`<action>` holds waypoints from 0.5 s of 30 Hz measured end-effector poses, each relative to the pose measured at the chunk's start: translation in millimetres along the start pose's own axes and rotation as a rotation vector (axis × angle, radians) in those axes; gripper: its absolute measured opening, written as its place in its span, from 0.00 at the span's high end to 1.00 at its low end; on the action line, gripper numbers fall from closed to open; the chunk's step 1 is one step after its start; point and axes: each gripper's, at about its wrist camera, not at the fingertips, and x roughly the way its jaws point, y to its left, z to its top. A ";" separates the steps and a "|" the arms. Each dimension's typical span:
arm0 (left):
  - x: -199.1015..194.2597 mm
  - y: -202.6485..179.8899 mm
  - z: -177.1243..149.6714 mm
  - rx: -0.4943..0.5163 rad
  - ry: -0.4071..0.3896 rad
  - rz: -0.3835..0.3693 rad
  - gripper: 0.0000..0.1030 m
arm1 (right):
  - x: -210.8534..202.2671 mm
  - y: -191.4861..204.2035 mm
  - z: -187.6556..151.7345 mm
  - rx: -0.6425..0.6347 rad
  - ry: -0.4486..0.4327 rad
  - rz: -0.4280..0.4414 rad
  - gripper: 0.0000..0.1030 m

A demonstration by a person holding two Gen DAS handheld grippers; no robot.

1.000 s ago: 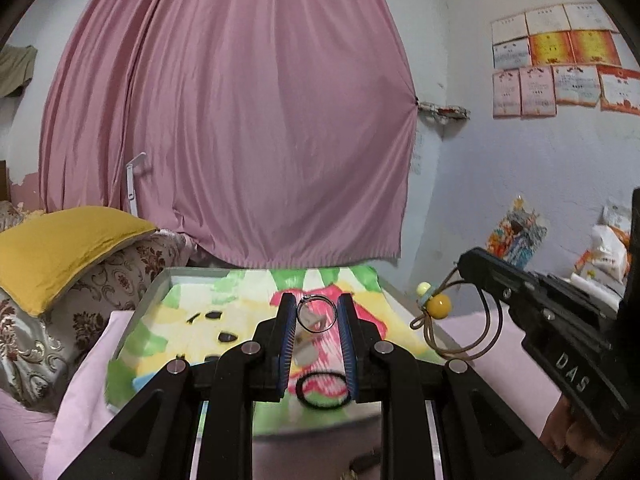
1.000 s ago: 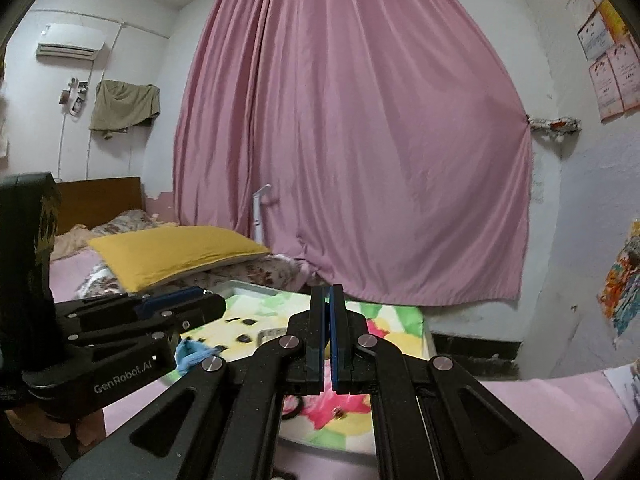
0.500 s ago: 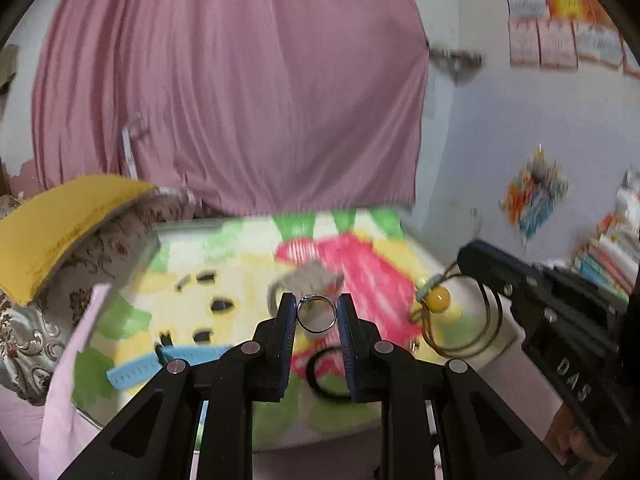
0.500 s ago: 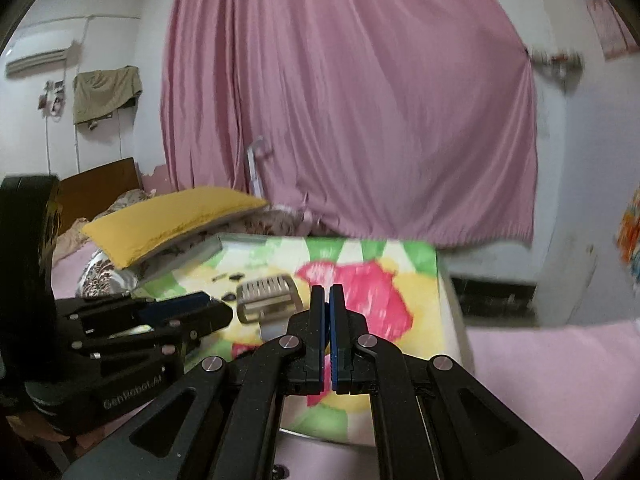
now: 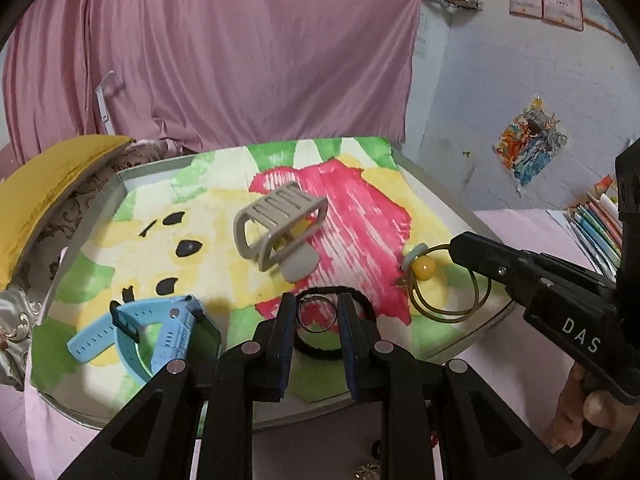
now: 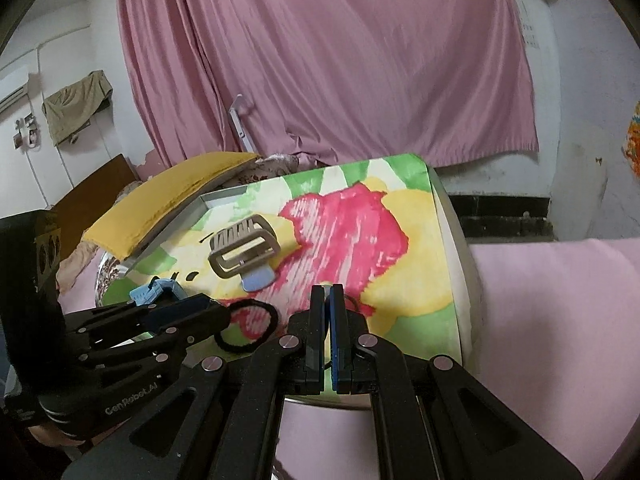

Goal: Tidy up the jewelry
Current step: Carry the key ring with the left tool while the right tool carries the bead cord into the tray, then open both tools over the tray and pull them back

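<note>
My left gripper (image 5: 317, 314) is shut on a thin silver ring (image 5: 317, 315) and holds it low over the front of the colourful tray (image 5: 352, 152), just above a black hair tie (image 5: 320, 346). My right gripper (image 5: 456, 246) is shut on an olive cord loop (image 5: 448, 300) with a yellow bead (image 5: 423, 267) that hangs over the tray's right edge. In the right wrist view its jaws (image 6: 327, 296) are pressed together and the cord is mostly hidden. A grey hair claw (image 5: 276, 226) and a blue watch (image 5: 148, 330) lie on the tray.
The tray sits on pink bedding (image 6: 560, 300). A yellow pillow (image 5: 44, 188) lies at the left, a pink curtain (image 5: 240, 52) hangs behind, and books (image 5: 600, 220) are stacked at the right. Small items (image 5: 366, 470) lie on the bedding below the left gripper.
Both grippers have tipped down and come closer to the tray. The left gripper with the ring now hangs right over the black hair tie. The right gripper's cord has dropped to the tray's right edge.
</note>
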 end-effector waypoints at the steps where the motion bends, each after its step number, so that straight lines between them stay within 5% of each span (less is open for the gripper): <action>1: 0.5 0.0 -0.2 -0.001 0.005 -0.001 0.81 | -0.6 0.1 -0.2 0.000 0.004 0.006 0.98; 11: -16.4 6.2 -0.7 -0.032 -0.055 -0.014 0.80 | -21.8 5.5 -1.8 -0.043 -0.063 -0.028 0.96; 15: -28.4 12.3 -2.0 -0.064 -0.099 -0.022 0.64 | -36.5 8.7 -3.3 -0.053 -0.110 -0.038 0.96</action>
